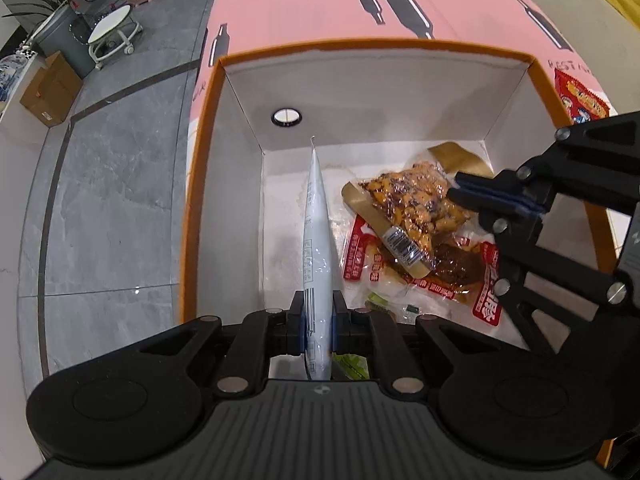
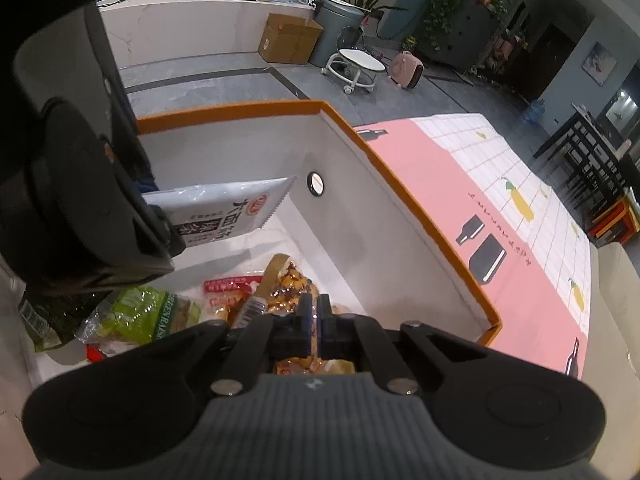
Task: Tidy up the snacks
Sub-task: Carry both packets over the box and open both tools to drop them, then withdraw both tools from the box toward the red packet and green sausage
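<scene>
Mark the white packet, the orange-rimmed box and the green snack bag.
white packet (image 1: 317,240), left wrist view, on its thin edge above the jaws.
orange-rimmed box (image 1: 360,46), left wrist view, on the far rim.
green snack bag (image 2: 140,314), right wrist view, on its printed front.

Floor: we see grey tiles (image 2: 224,80).
Counter: white (image 2: 180,36), and beside it we see a cardboard box (image 2: 288,38), grey bin (image 2: 334,30), white stool (image 2: 358,66).

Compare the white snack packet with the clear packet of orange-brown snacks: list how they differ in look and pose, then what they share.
1. The white packet is opaque and printed; the clear packet shows its orange-brown contents.
2. The white packet is held edge-up above the box floor; the clear packet lies on other packets.
3. The left gripper clamps the white packet; the right gripper is at the clear packet's edge.

Both are within the box.
</scene>
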